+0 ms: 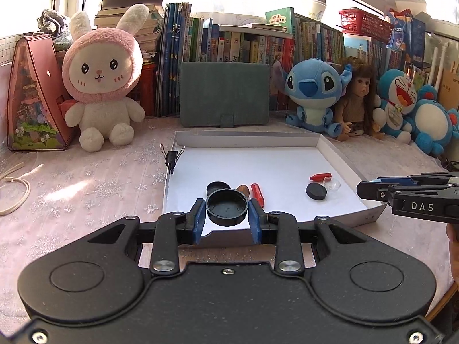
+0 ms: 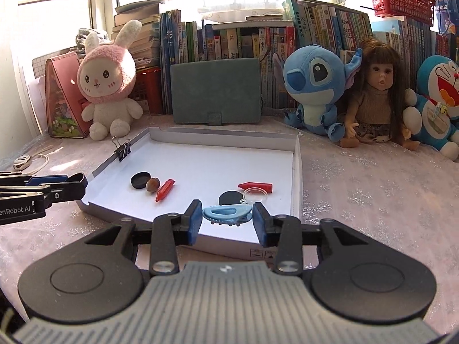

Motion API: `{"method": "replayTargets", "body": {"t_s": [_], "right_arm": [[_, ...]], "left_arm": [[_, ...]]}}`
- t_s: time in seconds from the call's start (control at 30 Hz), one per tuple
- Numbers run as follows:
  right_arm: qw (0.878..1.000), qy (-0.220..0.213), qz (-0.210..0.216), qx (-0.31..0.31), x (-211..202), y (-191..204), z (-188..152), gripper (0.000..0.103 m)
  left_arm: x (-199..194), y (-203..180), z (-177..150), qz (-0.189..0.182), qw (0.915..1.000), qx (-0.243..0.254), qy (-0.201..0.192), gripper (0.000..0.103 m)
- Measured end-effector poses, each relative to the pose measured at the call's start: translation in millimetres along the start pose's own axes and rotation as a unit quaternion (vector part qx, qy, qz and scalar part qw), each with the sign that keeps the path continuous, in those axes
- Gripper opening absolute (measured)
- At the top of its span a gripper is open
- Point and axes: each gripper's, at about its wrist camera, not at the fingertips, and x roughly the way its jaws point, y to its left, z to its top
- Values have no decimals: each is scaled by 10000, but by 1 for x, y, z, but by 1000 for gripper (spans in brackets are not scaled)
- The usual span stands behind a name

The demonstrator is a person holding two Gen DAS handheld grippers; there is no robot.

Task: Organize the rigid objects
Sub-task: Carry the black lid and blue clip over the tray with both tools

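Right up front, our left gripper (image 1: 227, 213) is clamped on a round black cap (image 1: 227, 207), blue pads pressed to both its sides, held just above the near edge of the white tray (image 1: 341, 160). Over on the other side, our right gripper (image 2: 226, 218) has its jaws spread, a blue clip (image 2: 227, 213) lying between them, and we can't tell whether either pad touches it. Inside the tray we see a black disc (image 2: 140, 180) touching a brown nut (image 2: 152, 185), and a red crayon (image 2: 165, 190) just beside that. Further right lies a second red crayon (image 2: 255, 186), near a clear lid (image 2: 256, 194) and another black disc (image 2: 229, 197). A black binder clip (image 2: 123, 149) grips the tray's left wall.
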Motion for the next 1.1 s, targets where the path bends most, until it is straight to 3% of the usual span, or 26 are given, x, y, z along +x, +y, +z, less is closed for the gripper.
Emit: {"method": "replayTargets", "body": {"t_s": [0.27,0.47,0.77,1.1], "right_arm": [[9973,281,-228,638,37,-29,40,45],[9953,523,-278,760,72,-35,62,45],[9921,995,-438,625,118,-31,60,45],[9897,1194,-439,653,135,-34,53,45]], "left_arm": [[45,5,48,-186,9993,-257,220,30],[98,7,70,-183,9964,-615,548,30],[155,10,63,105,9917,-608,1129,30],[166,5,54,317,9922,-345,1152,30]]}}
